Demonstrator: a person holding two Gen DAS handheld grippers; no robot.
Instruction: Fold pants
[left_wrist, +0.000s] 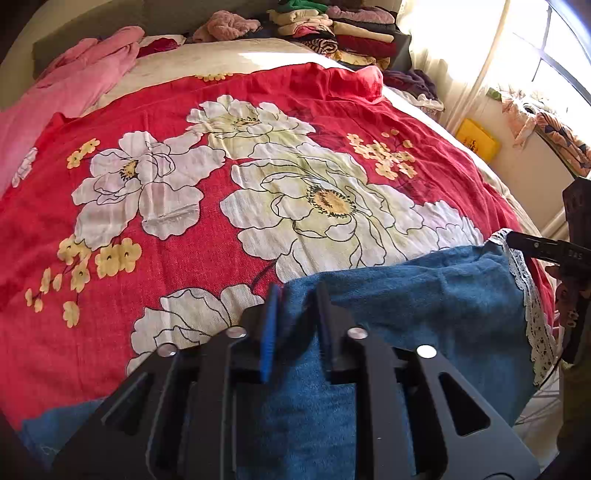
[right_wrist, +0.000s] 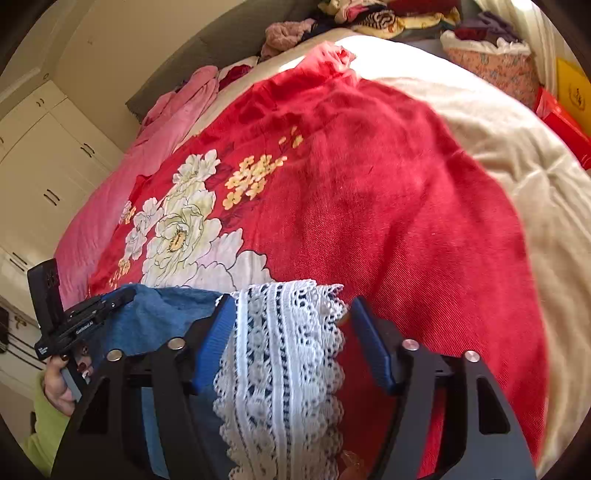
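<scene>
Denim pants at near edge of red floral blanket, pinched in narrow left gripper; keep firm. Lace hem only loose between the parted pads of right gripper: close fully first, then lift both corners level, without pulling sideways.

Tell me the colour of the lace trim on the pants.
White openwork lace trim edging the blue denim pants; clearest in the right wrist view.
</scene>
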